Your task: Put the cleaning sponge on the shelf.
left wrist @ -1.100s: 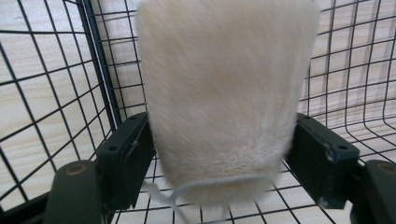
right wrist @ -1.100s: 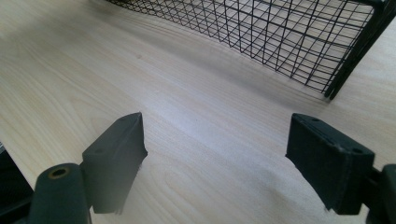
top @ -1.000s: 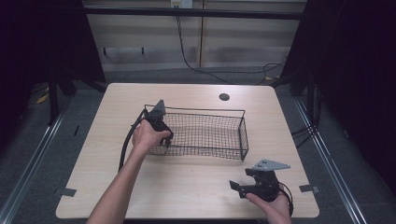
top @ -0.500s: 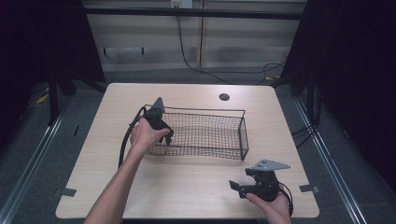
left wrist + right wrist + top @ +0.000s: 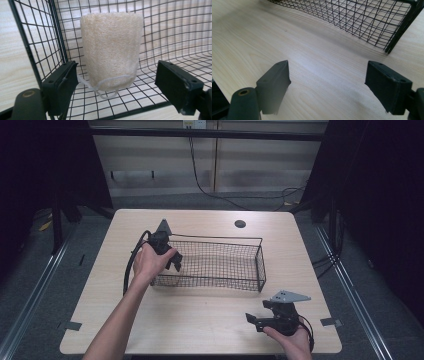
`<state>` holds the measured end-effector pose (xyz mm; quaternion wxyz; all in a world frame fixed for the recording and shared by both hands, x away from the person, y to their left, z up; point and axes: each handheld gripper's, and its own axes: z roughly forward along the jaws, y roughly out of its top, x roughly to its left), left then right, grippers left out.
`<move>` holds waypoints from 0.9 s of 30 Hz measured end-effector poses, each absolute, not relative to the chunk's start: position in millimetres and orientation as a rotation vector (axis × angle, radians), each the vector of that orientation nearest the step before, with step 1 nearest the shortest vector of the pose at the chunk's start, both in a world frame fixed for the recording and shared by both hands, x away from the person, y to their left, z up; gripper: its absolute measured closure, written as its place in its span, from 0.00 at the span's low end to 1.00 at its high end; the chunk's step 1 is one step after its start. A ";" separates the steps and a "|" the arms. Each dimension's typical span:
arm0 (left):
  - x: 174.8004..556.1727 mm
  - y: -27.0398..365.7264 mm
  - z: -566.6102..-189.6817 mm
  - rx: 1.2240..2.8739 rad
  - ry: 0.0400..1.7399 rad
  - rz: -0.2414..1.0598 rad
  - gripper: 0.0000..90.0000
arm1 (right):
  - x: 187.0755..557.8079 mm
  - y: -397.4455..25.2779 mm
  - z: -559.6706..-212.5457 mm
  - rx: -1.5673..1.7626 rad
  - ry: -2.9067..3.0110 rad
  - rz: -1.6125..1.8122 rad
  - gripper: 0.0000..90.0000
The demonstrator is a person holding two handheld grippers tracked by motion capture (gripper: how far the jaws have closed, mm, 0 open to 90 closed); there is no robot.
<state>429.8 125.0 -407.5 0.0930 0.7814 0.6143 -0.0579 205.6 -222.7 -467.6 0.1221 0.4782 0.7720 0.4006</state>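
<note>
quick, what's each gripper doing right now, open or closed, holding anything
Left gripper: open, jaws either side of the loofah sponge in the wire basket, not clamping it.
Right gripper: open, empty, above the table.

High view: dim, dark surrounds, pale wooden table (image 5: 200, 320) lit from overhead. Gripper views brighter; soft glare on wood between the right jaws. Black wire-mesh basket (image 5: 175, 37) bows w/ wide-angle distortion beyond the left jaws; jaw bases blurred.

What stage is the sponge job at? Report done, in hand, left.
Done: the loofah sponge already lies inside the wire basket, at its end.
In hand: the left hand-held gripper is open, jaws either side of the sponge, not gripping.
Left: closing or pulling away. The right hand-held gripper is open over bare table.
</note>
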 end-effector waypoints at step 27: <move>403.1 165.4 -381.1 2.341 1.353 -0.156 0.23 | 205.8 -222.8 -467.7 1.398 2.251 1.166 0.22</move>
